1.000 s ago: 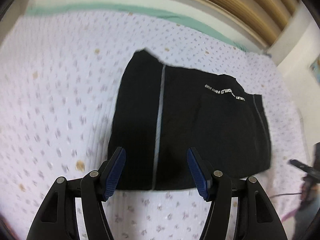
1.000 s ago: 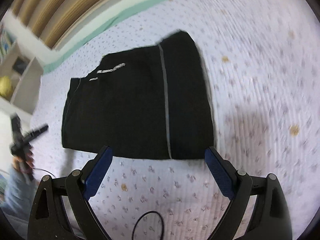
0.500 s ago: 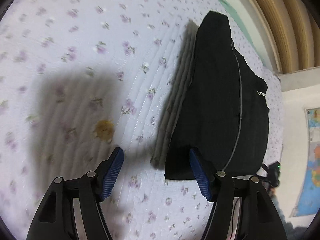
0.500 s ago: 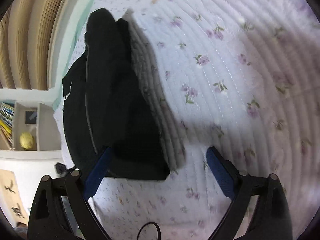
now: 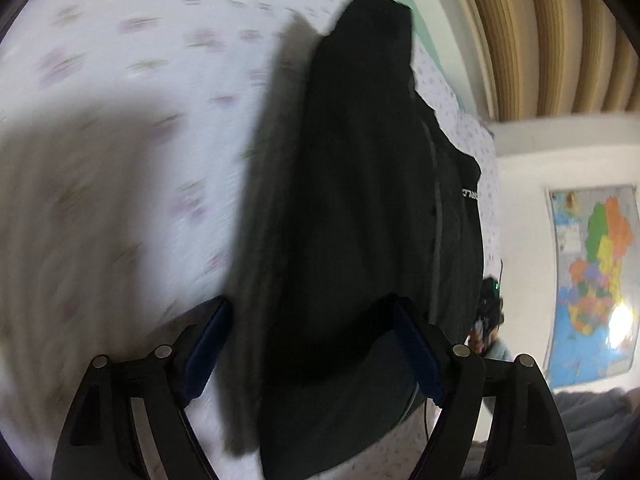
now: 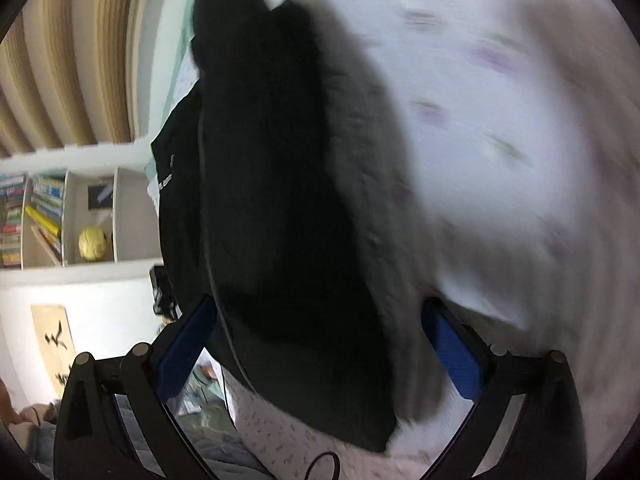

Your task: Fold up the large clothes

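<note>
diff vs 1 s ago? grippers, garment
Both grippers dropped low and closed in on the folded black garment: the left gripper and right gripper now each straddle an end edge of it, jaws open, nothing clamped yet. The garment stayed folded on the white floral quilted bedspread.
</note>
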`<state>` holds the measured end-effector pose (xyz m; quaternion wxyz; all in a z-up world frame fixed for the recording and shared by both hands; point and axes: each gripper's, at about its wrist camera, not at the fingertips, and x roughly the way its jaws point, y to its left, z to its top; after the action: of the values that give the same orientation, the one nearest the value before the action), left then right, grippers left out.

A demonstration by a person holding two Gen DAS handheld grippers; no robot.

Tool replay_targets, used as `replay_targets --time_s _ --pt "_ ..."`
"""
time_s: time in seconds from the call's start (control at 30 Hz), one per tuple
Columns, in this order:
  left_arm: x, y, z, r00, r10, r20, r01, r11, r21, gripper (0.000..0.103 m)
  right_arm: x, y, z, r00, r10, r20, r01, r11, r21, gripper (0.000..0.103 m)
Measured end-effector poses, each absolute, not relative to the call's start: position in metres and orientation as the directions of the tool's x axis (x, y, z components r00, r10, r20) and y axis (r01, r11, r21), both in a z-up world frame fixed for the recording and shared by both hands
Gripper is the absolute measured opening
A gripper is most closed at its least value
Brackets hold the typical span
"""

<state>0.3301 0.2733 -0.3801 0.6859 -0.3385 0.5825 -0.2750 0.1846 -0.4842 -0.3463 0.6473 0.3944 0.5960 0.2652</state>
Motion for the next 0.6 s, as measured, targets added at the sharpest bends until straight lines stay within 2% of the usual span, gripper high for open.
replay_targets --time_s 0.17,0.27,0.33,0.4,0.47,0.6 --pt "0.357 0.242 -0.383 0.162 -0.789 -0.592 0.0 0.6 -0.8 0.084 0.23 -0.43 -0.352 0.097 0.858 -0.505 0.062 0.501 0.863 0.103" --pt "0.362 0.237 -0.384 0.178 -0.779 -0.601 -0.044 0.604 -0.796 0.084 0.244 -0.408 -0.359 0.041 0.814 -0.579 0.077 0.575 0.814 0.103" --pt "0.363 0.225 -0.381 0.184 -0.762 -0.621 -0.059 0.622 -0.781 0.083 0.246 -0.407 -0.358 0.045 0.809 -0.587 0.095 0.581 0.808 0.103" --pt "0.361 0.218 -0.376 0.211 -0.719 -0.662 -0.091 0.66 -0.746 0.078 0.243 -0.406 -0.354 0.068 0.783 -0.619 0.095 0.612 0.785 0.098" --pt "0.357 0.207 -0.37 0.25 -0.666 -0.703 -0.099 0.705 -0.703 0.068 0.241 -0.403 -0.35 0.096 0.752 -0.652 0.093 0.646 0.758 0.094" --pt "0.35 0.19 -0.358 0.299 -0.575 -0.761 -0.152 0.759 -0.633 0.053 0.238 -0.397 -0.346 0.129 0.701 -0.701 0.143 0.686 0.713 0.088"
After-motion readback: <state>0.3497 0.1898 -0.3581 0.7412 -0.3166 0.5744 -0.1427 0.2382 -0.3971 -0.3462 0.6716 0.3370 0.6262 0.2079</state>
